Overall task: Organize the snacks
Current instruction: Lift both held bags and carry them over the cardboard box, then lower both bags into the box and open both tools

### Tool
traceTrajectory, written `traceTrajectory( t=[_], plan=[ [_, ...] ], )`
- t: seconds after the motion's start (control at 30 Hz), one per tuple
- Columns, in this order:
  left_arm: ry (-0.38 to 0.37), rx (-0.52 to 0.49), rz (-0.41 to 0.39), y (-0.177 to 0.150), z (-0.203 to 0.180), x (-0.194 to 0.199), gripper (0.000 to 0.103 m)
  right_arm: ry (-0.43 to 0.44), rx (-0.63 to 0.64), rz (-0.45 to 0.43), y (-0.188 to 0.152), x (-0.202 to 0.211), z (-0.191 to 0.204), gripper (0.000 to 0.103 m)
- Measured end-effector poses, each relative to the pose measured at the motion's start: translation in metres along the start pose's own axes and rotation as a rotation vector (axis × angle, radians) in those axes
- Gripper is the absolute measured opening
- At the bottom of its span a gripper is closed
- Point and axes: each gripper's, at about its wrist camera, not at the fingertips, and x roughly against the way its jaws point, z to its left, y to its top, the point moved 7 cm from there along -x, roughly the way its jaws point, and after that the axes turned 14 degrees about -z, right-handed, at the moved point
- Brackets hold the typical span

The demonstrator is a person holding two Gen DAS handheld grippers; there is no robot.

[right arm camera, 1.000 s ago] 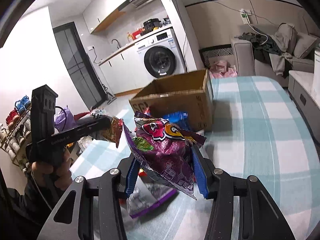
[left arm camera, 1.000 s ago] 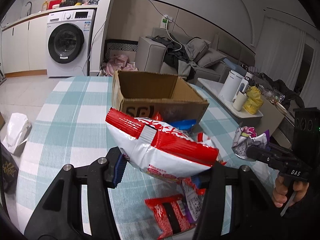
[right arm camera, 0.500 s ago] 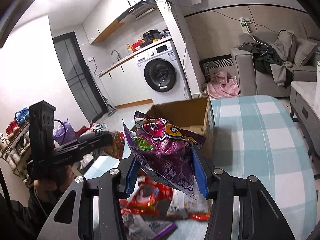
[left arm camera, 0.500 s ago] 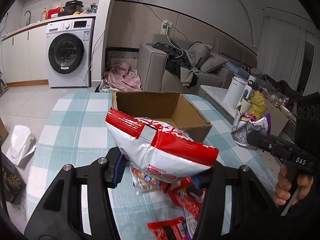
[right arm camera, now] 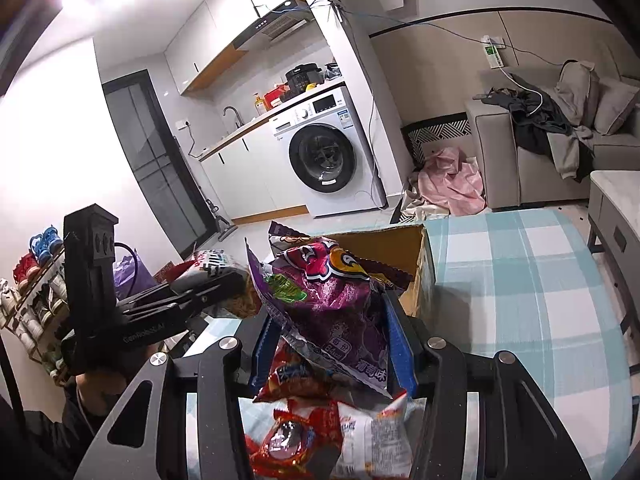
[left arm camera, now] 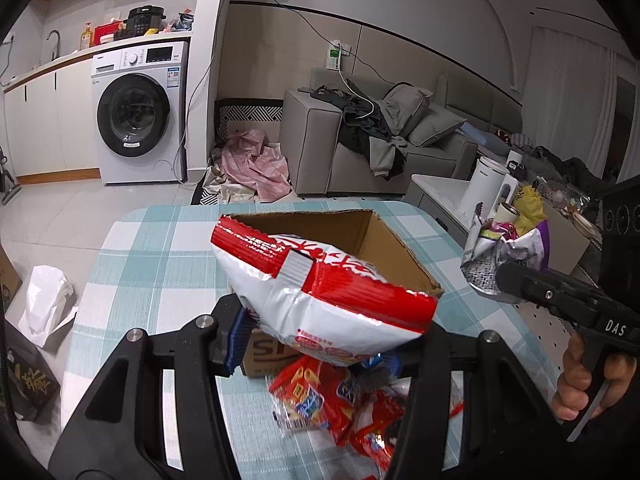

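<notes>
My left gripper [left arm camera: 320, 340] is shut on a red and white snack bag [left arm camera: 320, 280], which hangs in front of and above the open cardboard box [left arm camera: 396, 248] on the checked table [left arm camera: 160, 248]. My right gripper [right arm camera: 332, 344] is shut on a purple snack bag [right arm camera: 324, 292], with the same cardboard box [right arm camera: 392, 248] just behind it. Several loose red snack packets [left arm camera: 332, 404] lie on the table below the left gripper, and more snack packets [right arm camera: 320, 436] show under the right one. Each gripper shows in the other's view, the right gripper [left arm camera: 496, 276] holding its crumpled bag.
A person's hand [left arm camera: 580, 380] grips the right handle. A washing machine [left arm camera: 136, 116], a sofa with clothes [left arm camera: 380, 132] and pink cloth on the floor [left arm camera: 256, 164] lie beyond the table. A side table with a white kettle [left arm camera: 488, 188] stands to the right.
Both grippers have risen with their bags and drawn nearer the box. The box now sits lower in both views, and more of the loose packets show beneath.
</notes>
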Motion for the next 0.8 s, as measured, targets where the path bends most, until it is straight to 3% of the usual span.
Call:
traceTrajectory(
  t=[0.37,0.8],
  plan=[
    [-0.004,0.005,0.025,0.008,0.008,-0.047,0.049,-0.009,-0.017,0.043,0.001,-0.034,-0.010,0.050],
    [0.000,0.007,0.055,-0.004,0.019,-0.091,0.049,-0.023,-0.048,0.083,-0.009,-0.074,-0.020,0.050]
  ],
)
